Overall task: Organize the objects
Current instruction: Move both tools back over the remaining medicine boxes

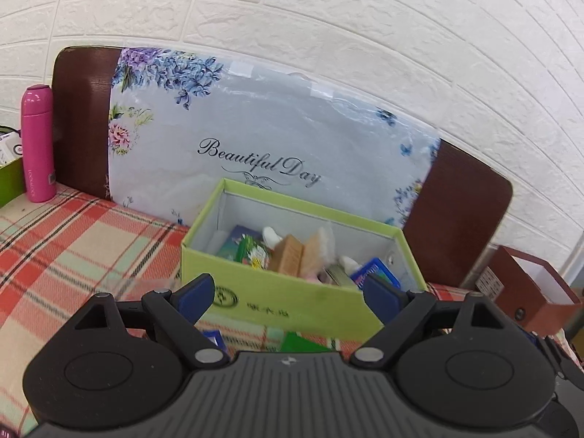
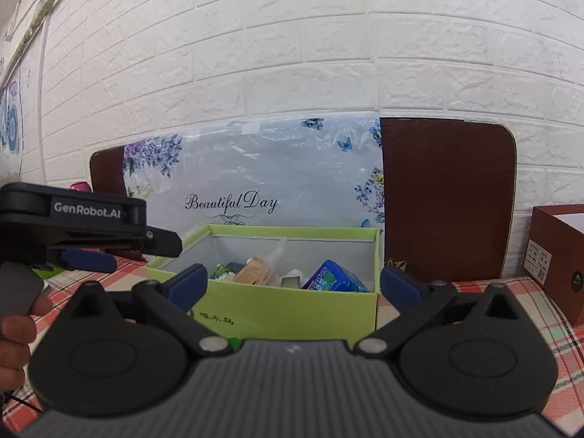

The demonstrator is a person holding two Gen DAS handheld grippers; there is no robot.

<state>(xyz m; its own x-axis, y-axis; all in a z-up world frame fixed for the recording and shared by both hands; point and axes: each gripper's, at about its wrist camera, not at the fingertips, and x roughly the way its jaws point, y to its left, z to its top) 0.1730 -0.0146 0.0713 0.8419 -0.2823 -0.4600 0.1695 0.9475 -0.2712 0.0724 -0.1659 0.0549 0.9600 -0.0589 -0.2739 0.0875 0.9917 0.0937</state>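
Here, both grippers spread wide and empty in front of the open lime-green cardboard box (image 2: 292, 306) on the red plaid tablecloth (image 1: 73, 241): left gripper (image 1: 288, 294) and right gripper (image 2: 294, 284) alike. Inside, already packed: a blue mint packet (image 2: 332, 279), a tan carton (image 1: 288, 257), a green floral packet (image 1: 252, 253). Just before the box front, half hidden under the left gripper, small blue and green items (image 1: 303, 343), probably still loose. Best to drop low, square the fingers across one item's short sides, close gently, lift clear of the box wall, and keep well apart from the other gripper.
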